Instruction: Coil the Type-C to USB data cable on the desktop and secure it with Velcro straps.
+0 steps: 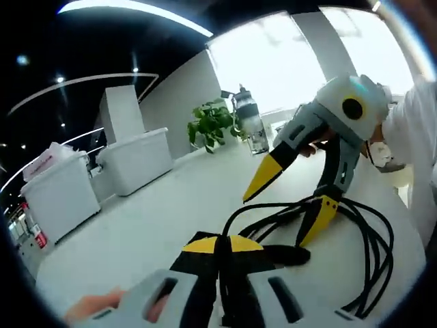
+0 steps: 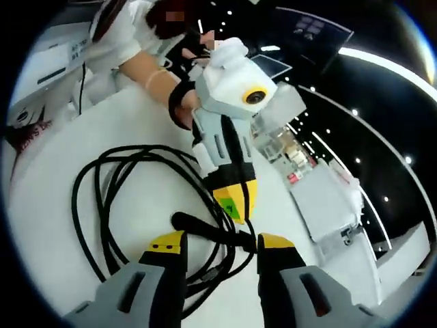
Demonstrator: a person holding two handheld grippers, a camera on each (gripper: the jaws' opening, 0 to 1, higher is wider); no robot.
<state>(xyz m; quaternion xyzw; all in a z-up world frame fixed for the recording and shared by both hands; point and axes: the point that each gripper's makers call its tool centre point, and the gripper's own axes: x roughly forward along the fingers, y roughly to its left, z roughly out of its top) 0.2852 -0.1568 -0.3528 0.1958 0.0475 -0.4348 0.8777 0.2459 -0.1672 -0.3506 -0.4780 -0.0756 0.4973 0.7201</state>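
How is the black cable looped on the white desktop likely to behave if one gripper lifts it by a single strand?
The black cable will probably sag: its loops lie loose and uneven on the white desktop. It looks light, being thin. The coil would likely spread, since no strap visibly binds it where the left gripper pinches it.

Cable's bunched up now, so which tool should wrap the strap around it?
Probably right. The left tool is shut on the cable bundle, pinning it to the white table. The right tool is open, straddling the strands, free to fetch a strap.
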